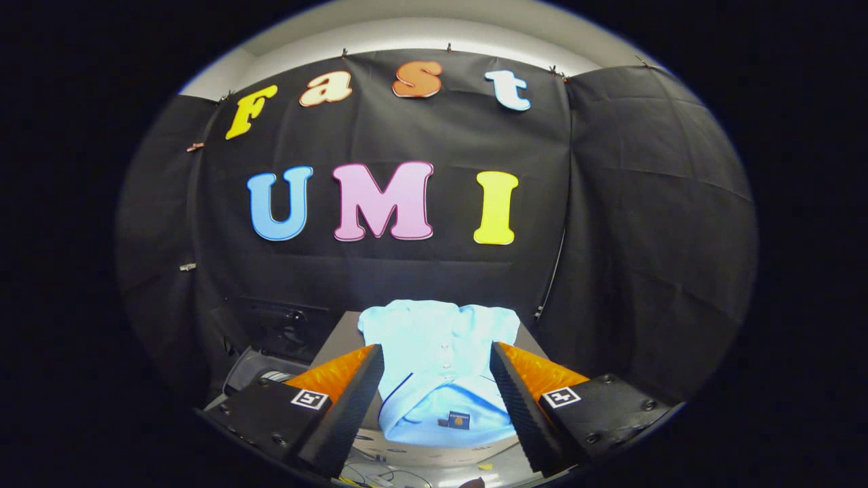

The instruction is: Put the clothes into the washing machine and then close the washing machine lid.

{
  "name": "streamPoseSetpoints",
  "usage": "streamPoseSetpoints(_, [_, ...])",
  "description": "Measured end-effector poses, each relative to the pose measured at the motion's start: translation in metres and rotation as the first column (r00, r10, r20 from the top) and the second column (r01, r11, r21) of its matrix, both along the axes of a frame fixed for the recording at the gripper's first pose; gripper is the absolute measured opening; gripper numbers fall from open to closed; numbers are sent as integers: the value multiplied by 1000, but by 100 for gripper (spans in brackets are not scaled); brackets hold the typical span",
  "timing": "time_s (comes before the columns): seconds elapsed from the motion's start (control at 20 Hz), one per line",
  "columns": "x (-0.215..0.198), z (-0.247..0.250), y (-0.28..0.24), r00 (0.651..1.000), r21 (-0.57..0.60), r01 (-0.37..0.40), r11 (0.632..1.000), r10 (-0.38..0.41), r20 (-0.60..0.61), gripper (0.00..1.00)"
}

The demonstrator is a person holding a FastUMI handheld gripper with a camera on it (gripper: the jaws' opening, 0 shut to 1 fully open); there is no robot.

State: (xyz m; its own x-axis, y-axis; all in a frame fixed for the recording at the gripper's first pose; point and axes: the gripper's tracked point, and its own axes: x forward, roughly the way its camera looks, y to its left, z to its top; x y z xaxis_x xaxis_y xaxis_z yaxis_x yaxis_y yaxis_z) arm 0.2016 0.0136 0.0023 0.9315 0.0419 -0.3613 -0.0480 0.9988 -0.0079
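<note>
Between the two fingers of the hand-held gripper (437,393) lies a pale blue polo shirt (441,366), spread flat on a grey bench (339,339). The fingers stand wide apart, one on each side of the shirt's lower part, and neither appears to press on the cloth, so nothing is held.

Judging by this, the task is at its first step: the shirt is not yet picked up. The next move seems to call for lowering the fingers onto the cloth and closing them on a fold thick enough to hold, since a flat thin layer could slip out from between them.

Beside the shirt, toward the left finger and lower than the bench top, sits a dark rounded thing with a pale rim (261,373). It may be the washing machine, but too little of it is visible to say, or to tell whether a lid is up.

On the shirt, near its hem, sits a small dark label (458,420) with a yellowish mark; any writing on it is too small to read. Each finger's mount carries a square black-and-white marker (310,398), not lettering.
</note>
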Motion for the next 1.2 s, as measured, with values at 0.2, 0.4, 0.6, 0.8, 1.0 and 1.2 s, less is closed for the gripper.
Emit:
streamPoseSetpoints(0.2, [41, -40, -1, 991, -13, 17, 1000, -19, -134, 98])
streamPoseSetpoints(0.4, [76, -71, -15, 980, -38, 43, 998, -50, -193, 99])
streamPoseSetpoints(0.6, [94, -86, -15, 972, 8, 71, 997, -68, -225, 98])
streamPoseSetpoints(0.8, [96, -109, -10, 954, 1, 29, 1000, -27, -299, 99])
streamPoseSetpoints(1.0, [103, -118, -13, 949, 21, 55, 998, -46, -312, 99])
streamPoseSetpoints(1.2, [102, -139, -12, 933, -4, 60, 998, -58, -355, 99])
